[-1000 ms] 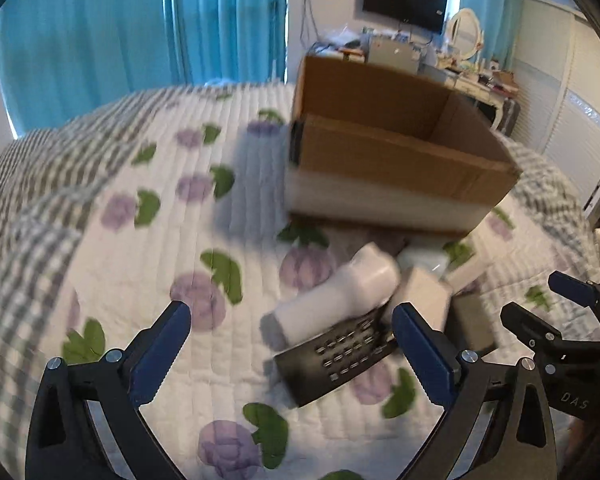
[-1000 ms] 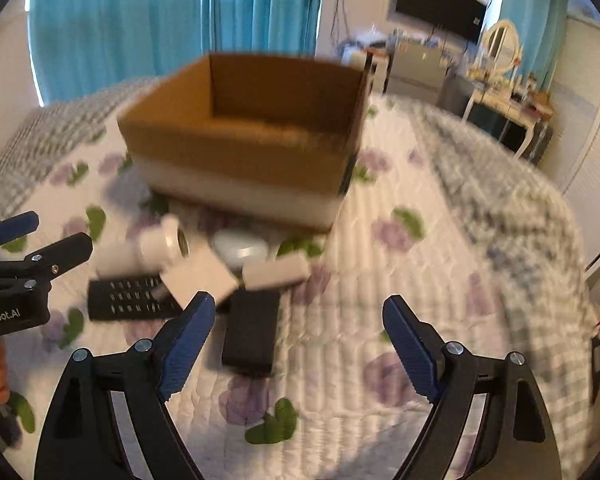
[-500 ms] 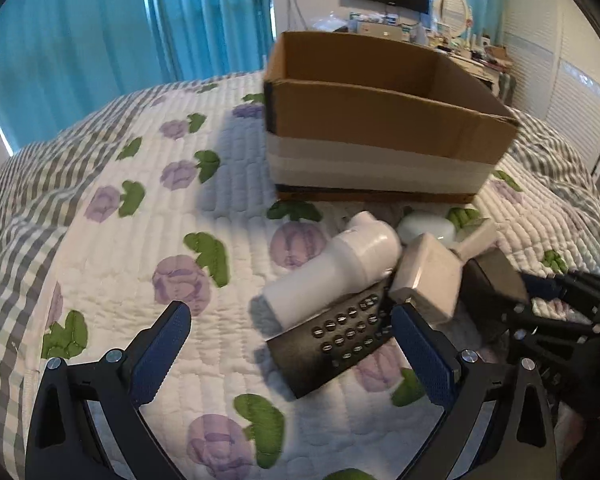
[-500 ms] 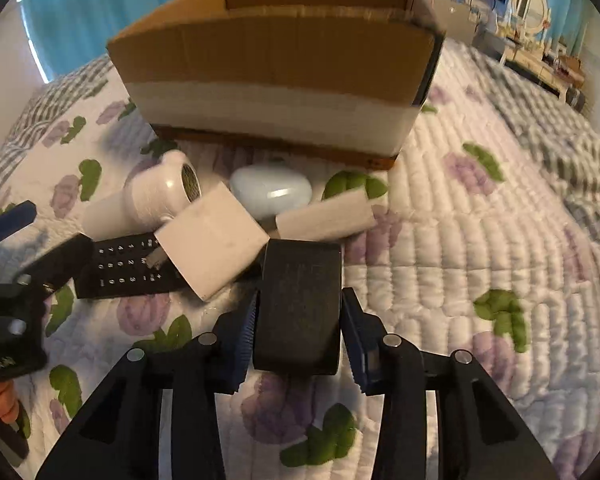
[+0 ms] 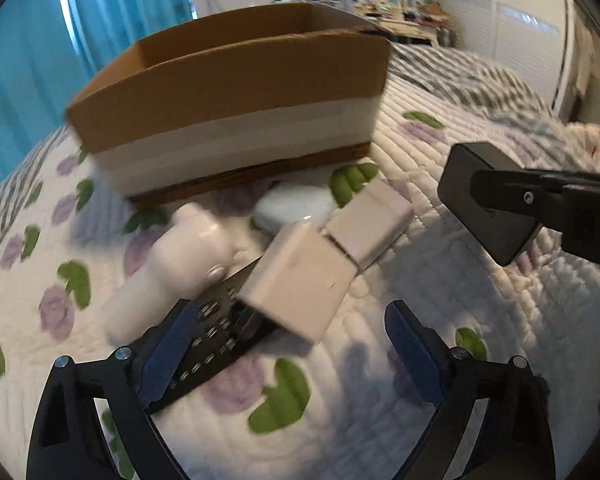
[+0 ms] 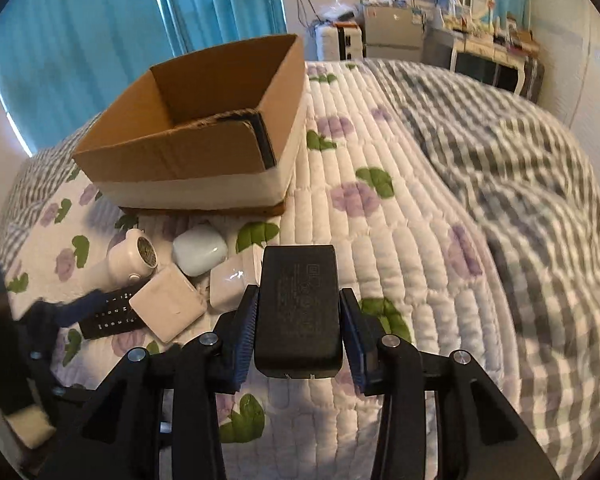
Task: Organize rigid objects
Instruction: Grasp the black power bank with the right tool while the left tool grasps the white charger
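Left wrist view: the left gripper [image 5: 288, 344] has its jaws spread wide, grasping nothing, low over the quilt [image 5: 440, 280], a soft ribbed white cover printed with purple flowers and green leaves. Between the jaws sits the pile. A white cube [image 5: 300, 280], smooth with rounded edges, lies tilted on a flat black remote [image 5: 212, 344] with rows of small buttons; the left blue pad is just beside or on the remote. At 10 o'clock from the cube is a glossy white bottle [image 5: 180, 264] on its side. At 1 o'clock a white block [image 5: 370, 220] touches the cube, and a pale rounded case [image 5: 296, 208] lies behind them. The box [image 5: 228, 92], open-topped brown cardboard with a white band low on its wall, stands at 12 o'clock, close behind the pile. At 3 o'clock the black brick [image 5: 486, 216] hangs above the quilt, with bare quilt under it.

Right wrist view: the right gripper [image 6: 298, 328] has its jaws clenched on the black brick [image 6: 298, 308], a matte slab with rounded corners, held flat between the blue pads. The box [image 6: 204, 136] is at 11 o'clock, its interior showing bare cardboard. The pile lies at 9 to 10 o'clock. Open quilt [image 6: 400, 220] runs from 12 to 3 o'clock, meeting a grey checked blanket [image 6: 520, 168]
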`<state>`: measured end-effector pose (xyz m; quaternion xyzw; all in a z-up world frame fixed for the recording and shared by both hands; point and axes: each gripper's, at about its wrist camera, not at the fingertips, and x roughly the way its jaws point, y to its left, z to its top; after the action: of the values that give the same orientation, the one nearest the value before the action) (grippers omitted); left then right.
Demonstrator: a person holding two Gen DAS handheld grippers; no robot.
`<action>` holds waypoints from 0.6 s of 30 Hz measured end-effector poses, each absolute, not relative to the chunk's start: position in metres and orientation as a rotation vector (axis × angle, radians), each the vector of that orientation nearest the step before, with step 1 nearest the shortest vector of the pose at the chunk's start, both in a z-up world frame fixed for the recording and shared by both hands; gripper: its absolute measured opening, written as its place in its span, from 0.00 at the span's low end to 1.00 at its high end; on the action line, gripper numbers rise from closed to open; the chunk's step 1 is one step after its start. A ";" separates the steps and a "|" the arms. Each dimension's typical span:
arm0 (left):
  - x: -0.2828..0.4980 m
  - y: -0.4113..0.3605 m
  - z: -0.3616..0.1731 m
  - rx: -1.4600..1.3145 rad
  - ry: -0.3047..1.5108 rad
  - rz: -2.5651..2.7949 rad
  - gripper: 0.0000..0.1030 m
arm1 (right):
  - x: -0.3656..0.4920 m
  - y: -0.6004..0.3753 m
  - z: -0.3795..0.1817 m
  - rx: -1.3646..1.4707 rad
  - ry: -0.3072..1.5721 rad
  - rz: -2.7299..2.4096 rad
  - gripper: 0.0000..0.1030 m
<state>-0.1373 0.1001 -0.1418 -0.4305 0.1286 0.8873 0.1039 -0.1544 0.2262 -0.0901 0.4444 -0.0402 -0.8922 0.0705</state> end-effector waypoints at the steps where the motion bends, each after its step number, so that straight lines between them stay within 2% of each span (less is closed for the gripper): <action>1: -0.140 0.105 -0.144 -1.265 0.408 2.610 0.93 | -0.153 0.228 -0.090 1.338 -0.122 -2.680 0.37; 3: -0.146 0.113 -0.152 -1.270 0.444 2.588 0.92 | -0.153 0.227 -0.091 1.335 -0.126 -2.671 0.37; 4: -0.147 0.115 -0.156 -1.278 0.453 2.585 0.86 | -0.153 0.227 -0.091 1.335 -0.129 -2.665 0.37; 7: -0.153 0.119 -0.163 -1.291 0.505 2.603 0.83 | -0.153 0.227 -0.094 1.343 -0.137 -2.654 0.37; 10: -0.153 0.118 -0.159 -1.274 0.501 2.613 0.64 | -0.155 0.226 -0.097 1.368 -0.137 -2.645 0.37; 18: -0.150 0.108 -0.147 -1.324 0.376 2.615 0.57 | -0.154 0.224 -0.099 1.381 -0.109 -2.655 0.37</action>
<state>-0.1505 0.1084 -0.1473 -0.4461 0.1268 0.8810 0.0929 -0.1540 0.2240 -0.0995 0.4598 -0.0362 -0.8843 0.0733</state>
